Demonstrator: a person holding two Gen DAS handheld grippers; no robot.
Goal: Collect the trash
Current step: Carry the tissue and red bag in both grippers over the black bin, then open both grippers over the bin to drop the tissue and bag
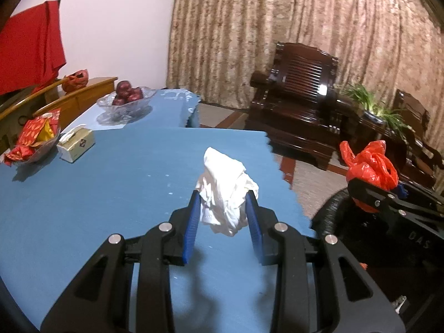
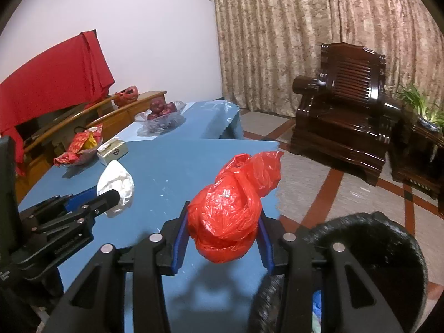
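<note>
While both loads are hanging clear of the blue worktop (image 1: 97, 194), the left gripper (image 1: 223, 208) is clamping a crumpled white tissue wad (image 1: 224, 191) between part-closed pads, and the right gripper (image 2: 223, 222) is pinching a knotted red plastic bag (image 2: 227, 211), likely for carrying to the dark bin (image 2: 360, 238) just beside it. Farther off, a tissue box (image 1: 76, 144), a snack dish (image 1: 34, 141) and a fruit bowl (image 1: 126, 102) are sitting untouched, apparently not trash.

Home living room: carved wooden armchair (image 2: 344, 111), patterned curtains (image 2: 319, 27), fruit bowl (image 2: 161, 116).
</note>
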